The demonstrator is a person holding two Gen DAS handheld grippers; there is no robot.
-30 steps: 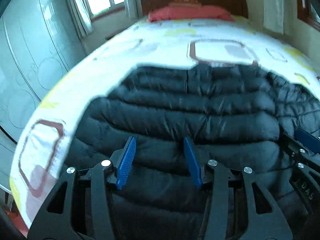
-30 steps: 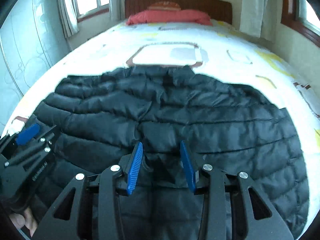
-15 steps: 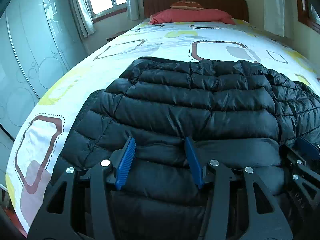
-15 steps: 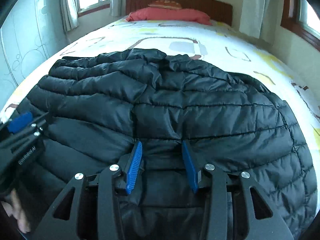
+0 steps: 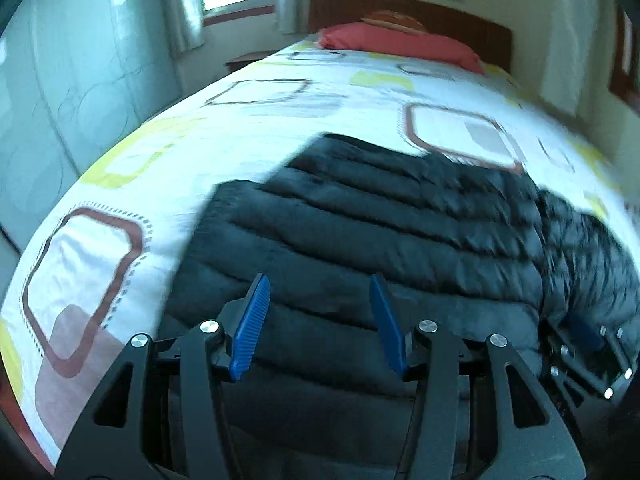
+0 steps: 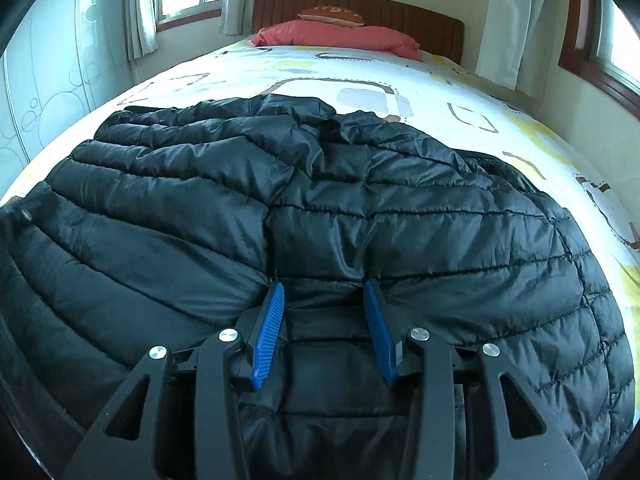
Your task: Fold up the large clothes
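I judge this as the middle of a fold: both of my grippers work the near edge of the black quilted puffer jacket [image 6: 360, 208], which lies spread across the bed with the white patterned sheet [image 6: 472, 92], its far end bunched toward the red pillow [image 6: 340, 36] at the dark wooden headboard [image 6: 400, 12]

My right gripper [image 6: 324, 328] points down onto the jacket's near part. Its 2 blue ribbed fingers [image 6: 270, 334] stand partly apart, and a ridge of the padded fabric sits between them, pinched in at both sides where the pads meet it, so I read this as a grip on a thick bunch of the jacket

My left gripper [image 5: 318, 326] sits over the jacket's near left part, close to where the black fabric ends and the sheet begins. Its fingers [image 5: 250, 328] stand about half apart with quilted fabric filling the gap between them; the view is blurred, and I cannot tell whether the pads press on it or only straddle it. The right gripper shows at that view's right edge, just beside the jacket's crumpled side

Next, I think, comes carrying the near edge up and over toward the far edge. That calls for a sure hold in both grippers and an even lift, since the slick, puffy shell looks likely to slip or spring back
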